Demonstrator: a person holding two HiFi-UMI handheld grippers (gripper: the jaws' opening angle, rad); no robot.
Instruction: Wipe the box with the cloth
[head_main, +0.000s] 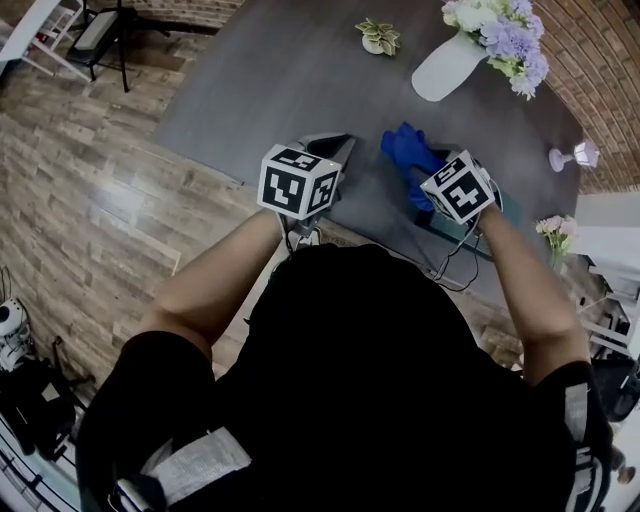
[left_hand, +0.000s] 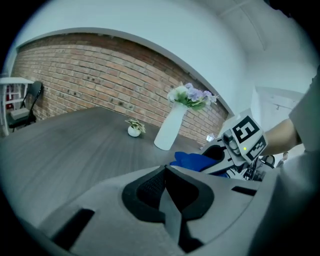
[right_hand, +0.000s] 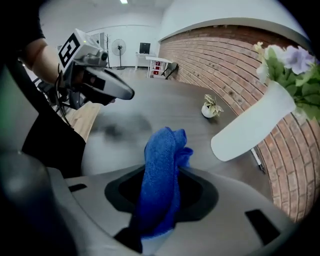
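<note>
Cloth, a bright blue terry one, is clamped between the right gripper's jaws, which press in on it from both sides. A bunched fold stands up out of them toward the middle of the right gripper view. In the head view the cloth pokes out past the right gripper right of centre, over the dark grey table. Just under that gripper and toward the right edge lies the box, a dark flat thing with a teal top, near the table's close edge; whether the cloth touches it cannot be told.

The left gripper sits just left of the cloth in the head view, apart from it. In its own view the left gripper has its jaws closed together, the dark pads meeting along one line with nothing between them.

Toward the upper right of the head view a white vase of pale purple and white flowers stands on the table, and a small potted plant sits to its left. A wood-plank floor fills the left side.
</note>
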